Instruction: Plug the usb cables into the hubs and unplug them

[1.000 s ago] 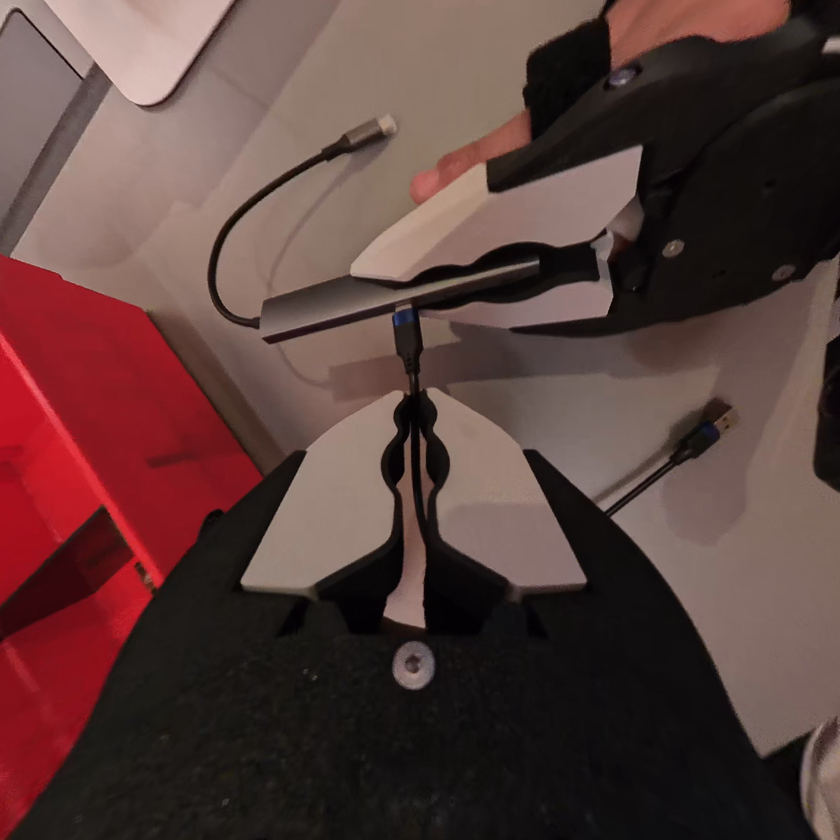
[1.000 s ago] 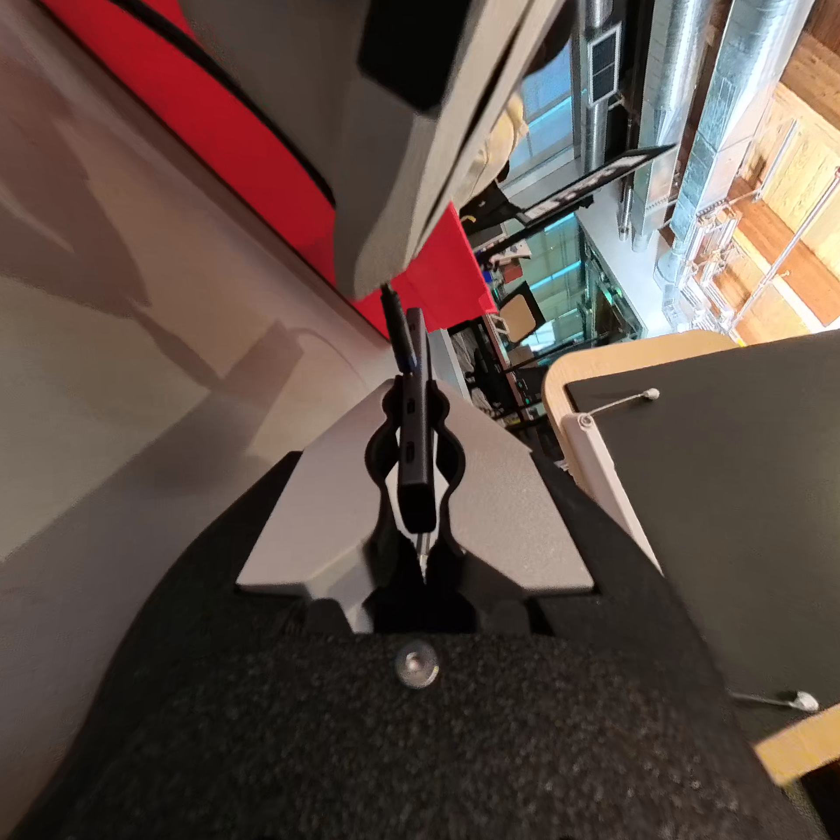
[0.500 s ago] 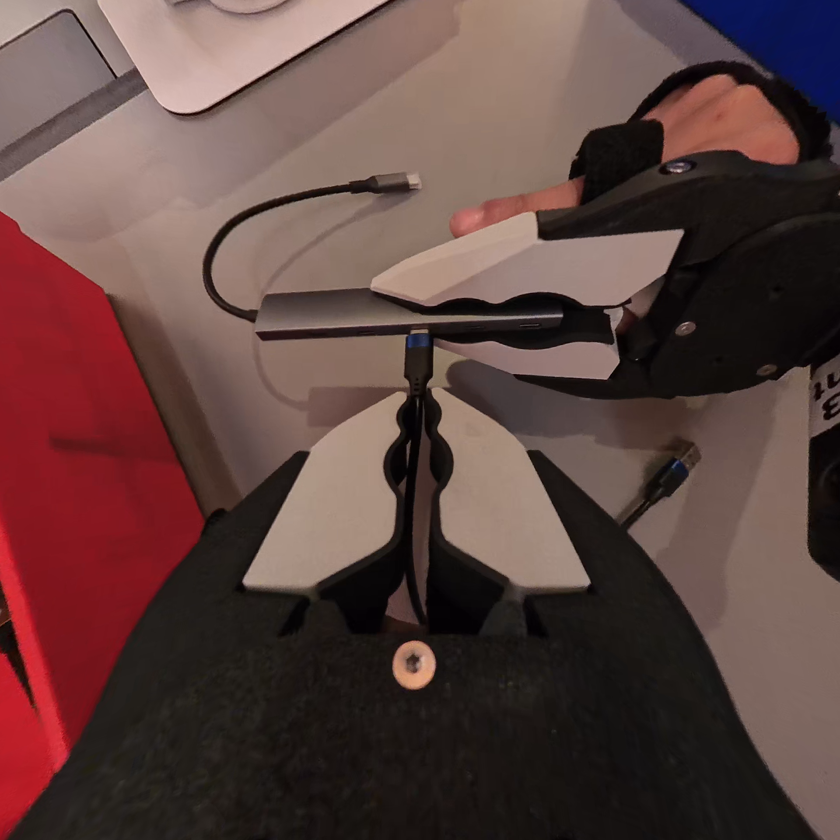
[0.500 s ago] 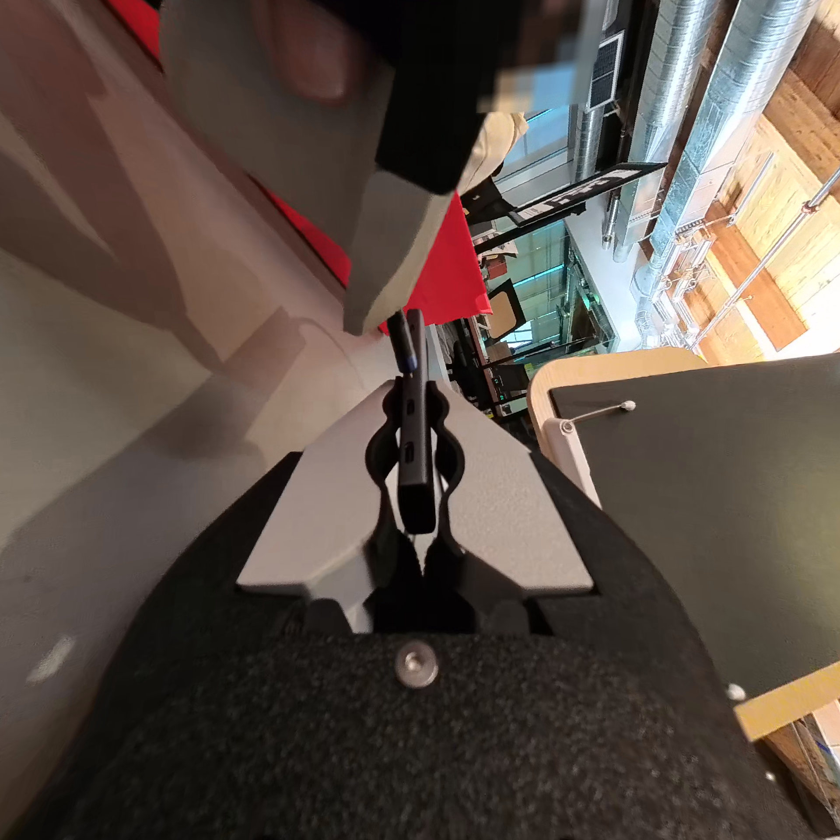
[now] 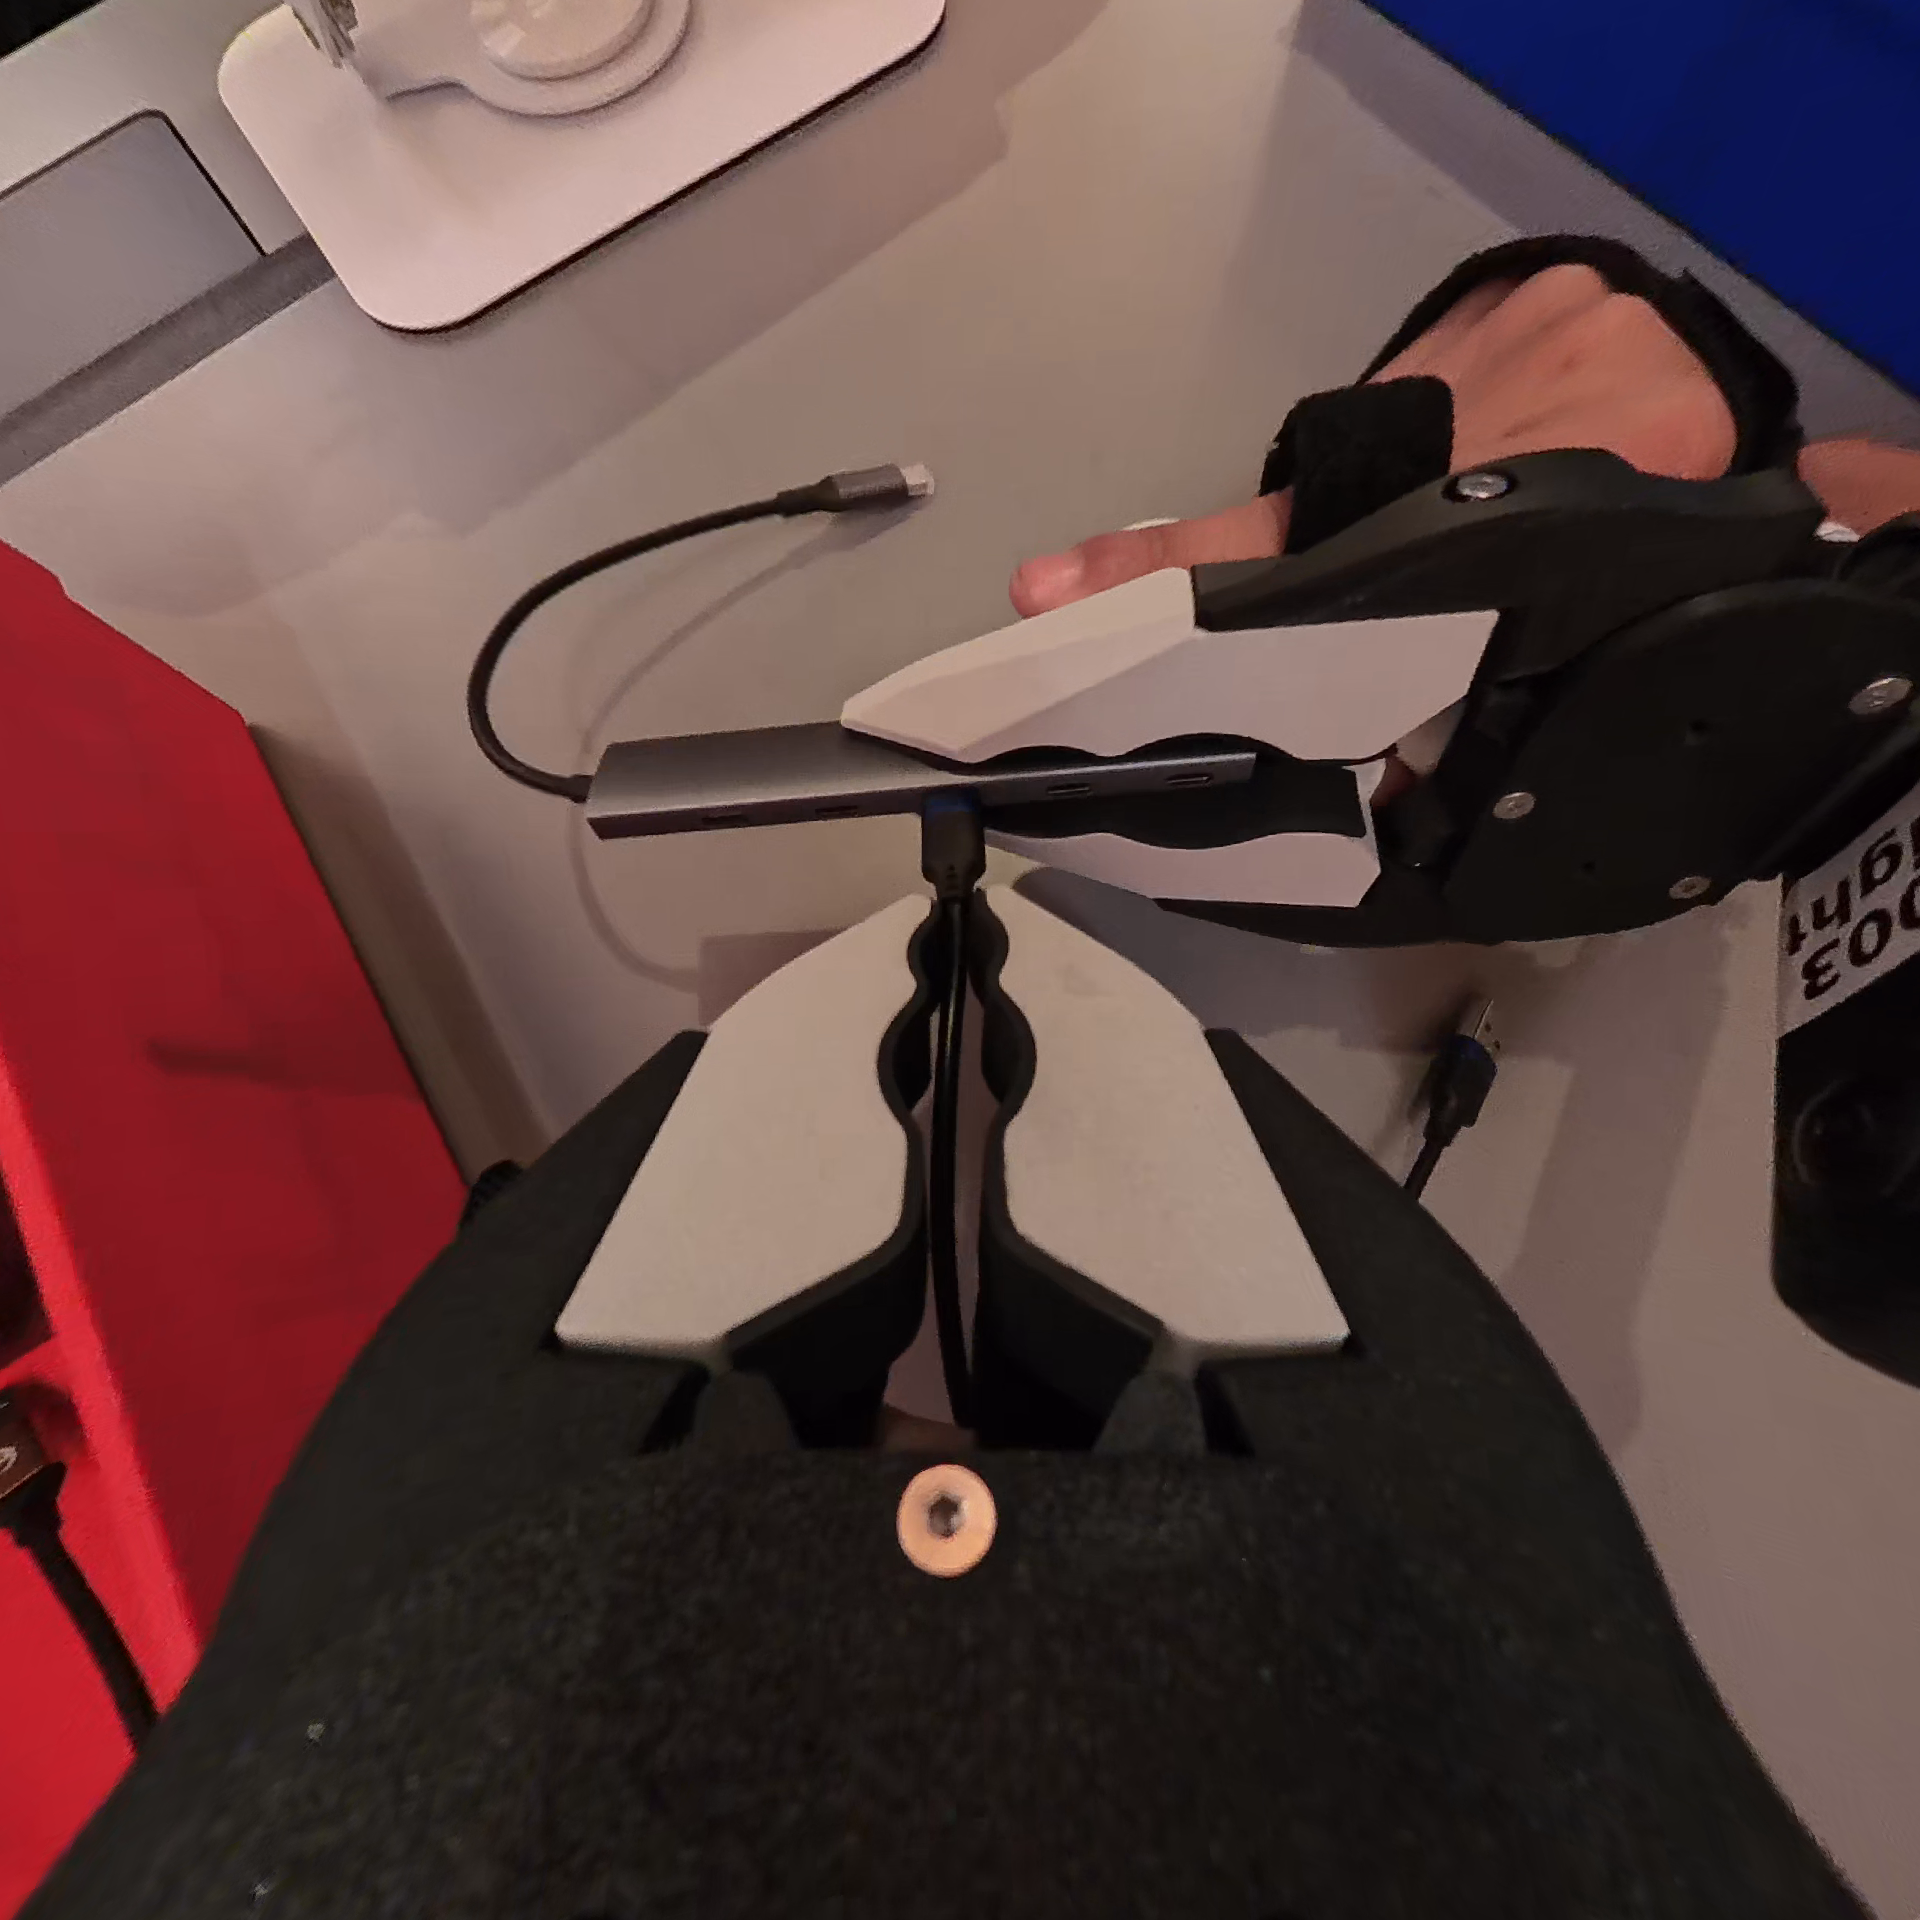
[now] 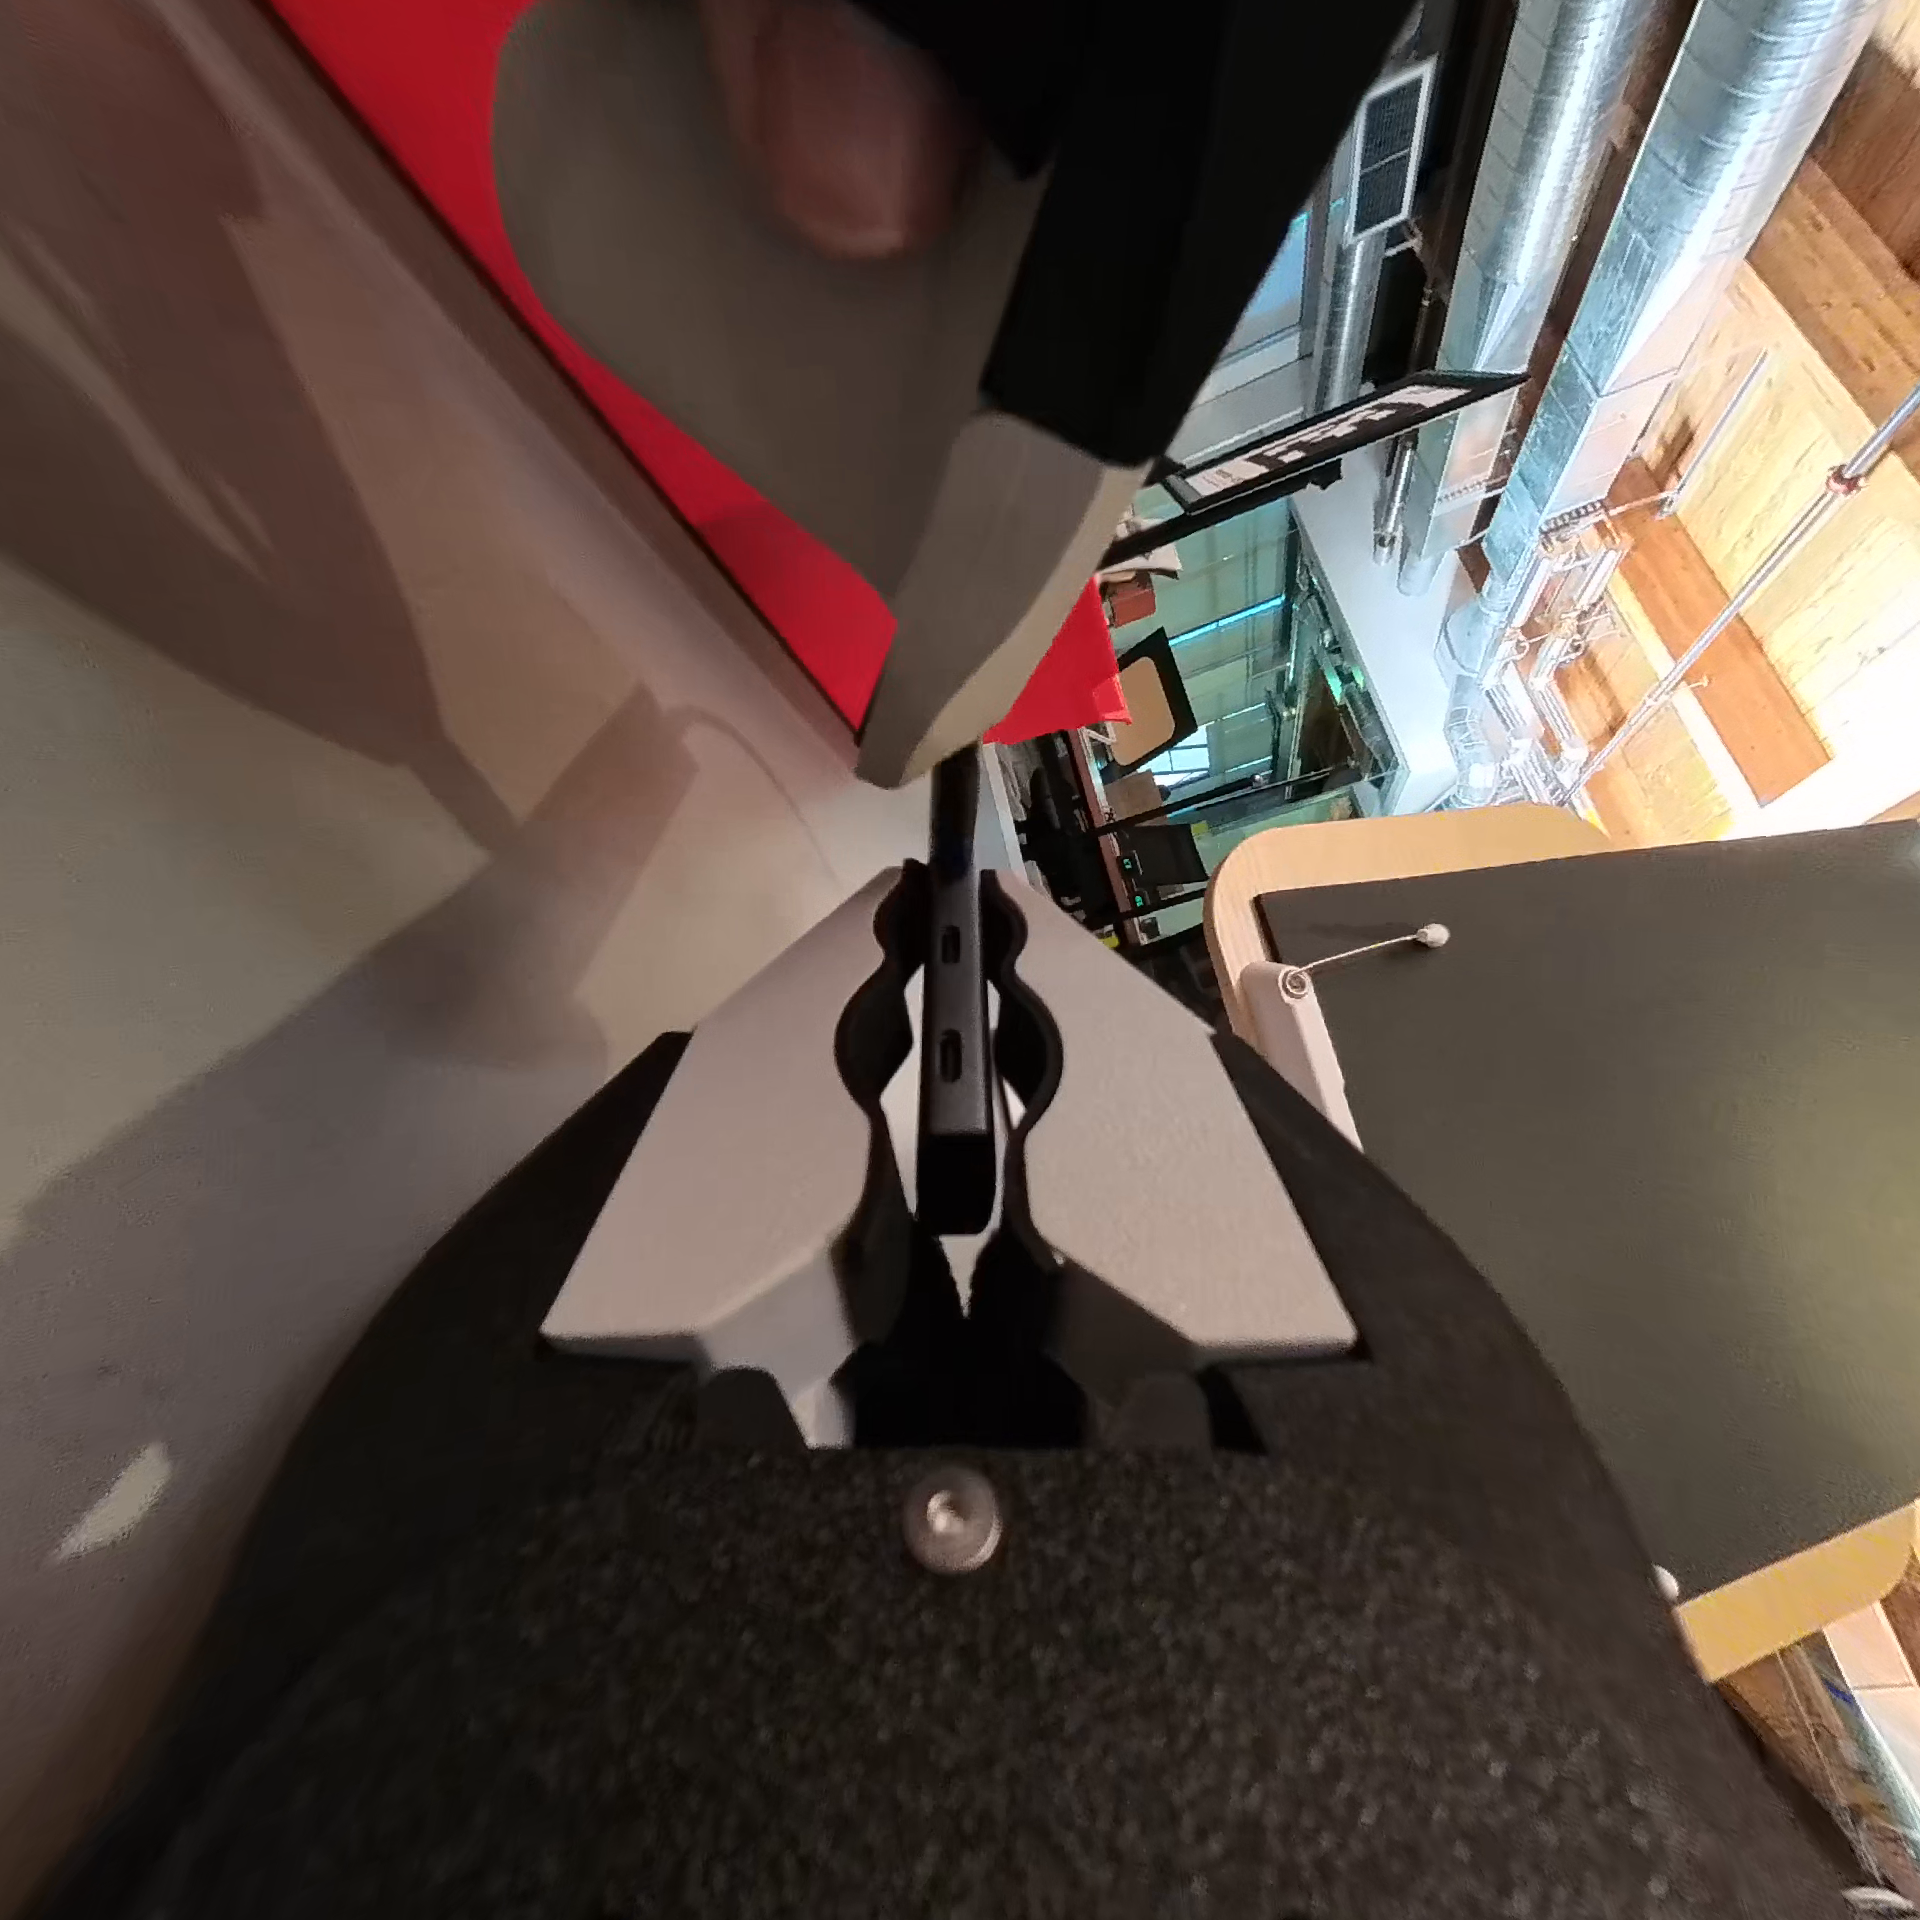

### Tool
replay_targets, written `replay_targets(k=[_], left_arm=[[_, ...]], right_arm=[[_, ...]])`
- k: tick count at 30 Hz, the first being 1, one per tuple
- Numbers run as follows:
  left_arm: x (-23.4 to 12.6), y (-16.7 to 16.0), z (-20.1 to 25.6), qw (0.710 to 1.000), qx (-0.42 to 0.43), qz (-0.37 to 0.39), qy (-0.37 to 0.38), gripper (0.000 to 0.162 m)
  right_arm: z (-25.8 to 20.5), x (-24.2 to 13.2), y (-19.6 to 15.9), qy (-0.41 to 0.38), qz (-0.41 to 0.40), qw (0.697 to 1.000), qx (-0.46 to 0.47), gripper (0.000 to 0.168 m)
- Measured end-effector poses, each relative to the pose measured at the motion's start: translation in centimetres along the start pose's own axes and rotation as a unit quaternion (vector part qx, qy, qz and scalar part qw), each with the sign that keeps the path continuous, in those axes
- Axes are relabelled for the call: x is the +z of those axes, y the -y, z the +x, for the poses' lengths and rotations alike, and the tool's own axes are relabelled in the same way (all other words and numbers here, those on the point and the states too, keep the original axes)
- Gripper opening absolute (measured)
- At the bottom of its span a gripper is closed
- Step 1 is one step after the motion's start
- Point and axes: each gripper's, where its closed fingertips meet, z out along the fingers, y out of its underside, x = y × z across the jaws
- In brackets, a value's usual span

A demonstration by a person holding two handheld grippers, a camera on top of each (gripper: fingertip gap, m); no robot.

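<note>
My left gripper (image 5: 951, 904) is shut on a thin black cable (image 5: 948, 1143) just behind its blue-ringed plug (image 5: 948, 852), which sits in a side port of a flat grey hub (image 5: 790, 784). My right gripper (image 5: 935, 769) comes in from the right and is shut on the hub's right half, holding it level above the grey table (image 5: 1039, 343). In the right wrist view the hub (image 6: 956, 1091) stands edge-on between my right gripper's (image 6: 951, 883) fingers, with the left gripper's finger (image 6: 935, 644) just beyond. The hub's own short cable (image 5: 582, 592) curls left to a loose connector (image 5: 873, 488).
The cable's other plug (image 5: 1465, 1060) lies on the table at the right. A red box (image 5: 187, 935) stands close on the left. A white tray (image 5: 540, 156) with a round object lies at the back. A blue panel (image 5: 1714, 156) borders the far right. A black board (image 6: 1610, 1195) stands right.
The left view has pulled back and tilted up, showing more table and the white tray. Both grippers stay shut; the hub has levelled out and the plug stays in its port.
</note>
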Motion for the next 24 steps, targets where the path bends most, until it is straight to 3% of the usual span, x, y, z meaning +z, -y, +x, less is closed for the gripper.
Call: replay_targets(k=[1, 6, 11, 13, 14, 15, 19, 22, 24], left_arm=[[0.1, -0.1, 0.0, 1.000, -0.004, 0.000, 0.001, 0.003], [-0.6, -0.9, 0.8, 0.999, -0.032, 0.016, -0.010, 0.018], [-6.3, -2.1, -0.2, 0.994, -0.077, 0.075, -0.019, 0.026], [-9.1, -3.7, -2.7, 0.993, -0.095, 0.075, 0.000, 0.026], [-10.5, -4.7, -4.3, 0.992, -0.103, 0.071, 0.015, 0.013], [-11.8, -5.8, -6.2, 0.990, -0.117, 0.062, 0.037, 0.022], [-16.1, -9.5, -13.1, 0.974, -0.190, 0.042, 0.120, 0.028], [-16.8, -12.1, -17.3, 0.955, -0.230, 0.014, 0.185, 0.032], [-15.3, -13.6, -18.3, 0.949, -0.261, -0.033, 0.174, 0.040]], right_arm=[[0.1, 0.0, -0.1, -0.002, 0.004, 1.000, 0.002, 0.007], [-0.4, -0.1, -0.3, 0.007, 0.013, 1.000, -0.004, 0.007], [-0.1, 0.0, -0.8, 0.011, 0.009, 1.000, 0.016, 0.007], [-0.2, -0.1, -0.4, 0.016, 0.020, 0.999, 0.021, 0.008], [-0.3, -0.1, -0.3, 0.016, 0.022, 0.999, 0.017, 0.008], [-0.3, -0.1, -0.3, 0.016, 0.022, 1.000, 0.013, 0.007], [-0.5, 0.0, -0.3, 0.018, 0.022, 1.000, 0.009, 0.008], [-0.4, 0.0, -0.4, 0.020, 0.020, 1.000, 0.013, 0.007], [-0.5, 0.1, -0.4, 0.021, 0.020, 0.999, 0.013, 0.008]])
